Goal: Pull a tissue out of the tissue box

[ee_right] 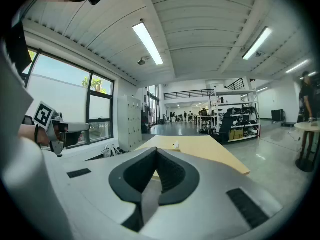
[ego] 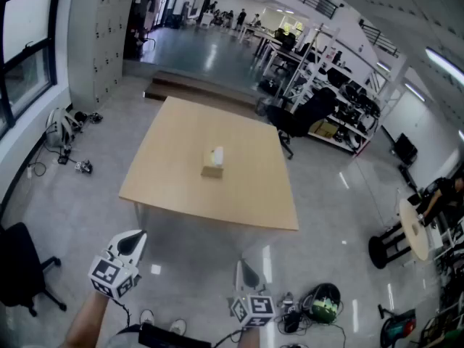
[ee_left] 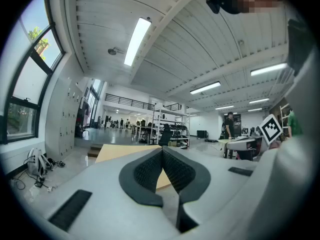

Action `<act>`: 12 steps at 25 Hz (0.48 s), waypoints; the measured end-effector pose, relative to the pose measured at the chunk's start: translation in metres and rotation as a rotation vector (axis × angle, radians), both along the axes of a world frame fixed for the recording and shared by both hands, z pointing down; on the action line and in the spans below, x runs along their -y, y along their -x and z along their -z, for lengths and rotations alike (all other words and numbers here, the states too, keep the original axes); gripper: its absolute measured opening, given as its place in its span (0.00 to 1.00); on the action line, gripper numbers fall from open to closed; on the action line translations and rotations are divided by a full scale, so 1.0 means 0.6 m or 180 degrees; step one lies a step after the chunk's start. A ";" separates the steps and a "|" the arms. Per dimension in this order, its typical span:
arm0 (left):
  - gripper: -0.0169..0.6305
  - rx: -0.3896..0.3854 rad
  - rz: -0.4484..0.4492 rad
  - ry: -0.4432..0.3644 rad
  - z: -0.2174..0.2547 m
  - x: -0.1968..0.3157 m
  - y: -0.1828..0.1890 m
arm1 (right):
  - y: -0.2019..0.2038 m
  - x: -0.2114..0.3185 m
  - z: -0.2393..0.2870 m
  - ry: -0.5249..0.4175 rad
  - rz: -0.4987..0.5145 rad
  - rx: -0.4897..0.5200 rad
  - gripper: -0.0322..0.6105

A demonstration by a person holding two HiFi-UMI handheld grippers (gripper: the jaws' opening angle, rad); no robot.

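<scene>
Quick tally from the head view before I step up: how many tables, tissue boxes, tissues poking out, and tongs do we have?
table: 1
tissue box: 1
tissue sticking up out of the box: 1
tongs: 2 (left tongs, right tongs, both shut with nothing in them, short of the table)
Total: 5

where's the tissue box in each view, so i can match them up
Head view: the tissue box sits near the middle of the table, with a white tissue sticking up from it.
Left gripper view: not in it; only part of the table shows.
Right gripper view: a small, far shape on the table, just above the picture's middle.
Shared landmark: the light wooden table, in all three views.
</scene>
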State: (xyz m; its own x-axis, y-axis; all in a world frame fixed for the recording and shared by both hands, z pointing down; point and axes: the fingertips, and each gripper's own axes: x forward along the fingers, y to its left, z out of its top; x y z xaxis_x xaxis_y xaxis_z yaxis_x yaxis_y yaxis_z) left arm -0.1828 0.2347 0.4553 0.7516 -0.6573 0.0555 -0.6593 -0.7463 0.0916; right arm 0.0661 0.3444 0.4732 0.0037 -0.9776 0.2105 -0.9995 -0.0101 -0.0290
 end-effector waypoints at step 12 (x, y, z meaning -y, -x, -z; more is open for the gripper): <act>0.04 -0.0008 -0.0014 0.0013 -0.004 0.003 0.010 | 0.017 0.001 0.000 -0.0053 -0.0026 0.0036 0.06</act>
State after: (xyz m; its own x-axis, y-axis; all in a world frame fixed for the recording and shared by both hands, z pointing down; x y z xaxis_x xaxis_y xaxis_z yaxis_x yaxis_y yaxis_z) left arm -0.1887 0.2330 0.4577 0.7546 -0.6538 0.0562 -0.6558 -0.7487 0.0962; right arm 0.0560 0.3440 0.4730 0.0093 -0.9809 0.1942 -0.9990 -0.0175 -0.0406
